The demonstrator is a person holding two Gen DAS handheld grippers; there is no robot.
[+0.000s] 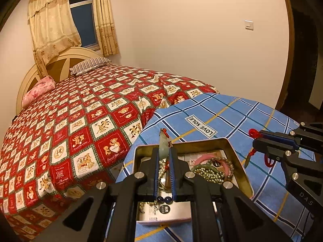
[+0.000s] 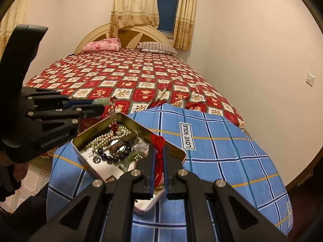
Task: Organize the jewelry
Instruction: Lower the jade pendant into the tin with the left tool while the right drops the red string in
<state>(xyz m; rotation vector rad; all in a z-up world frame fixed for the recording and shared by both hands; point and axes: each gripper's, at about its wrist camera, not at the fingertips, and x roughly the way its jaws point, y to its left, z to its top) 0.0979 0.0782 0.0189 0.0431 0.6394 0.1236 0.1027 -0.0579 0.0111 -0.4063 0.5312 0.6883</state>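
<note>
Pale green jade pendant [image 1: 164, 148], long axis upright at lower centre of the left view, is clamped by the left gripper [image 1: 164, 155] above the open gold-rimmed metal tin [image 1: 235, 155] of beads, while red knotted cord [image 2: 159, 157] is pinched lengthwise in the right gripper [image 2: 159, 161] over the tin's near edge, blue checked cloth [image 2: 222, 151] lying open to the right.

Bed with red checked bear-print quilt [image 1: 84, 121], pink pillow [image 1: 38, 90] and striped pillow [image 1: 90, 65] against cream headboard [image 2: 139, 33]; beige patterned curtains [image 1: 50, 24] round dark window [image 1: 83, 18]; wall switch [image 1: 249, 24]; blue plaid cloth [image 2: 222, 151] labelled LOVE SOLE at bed foot
</note>
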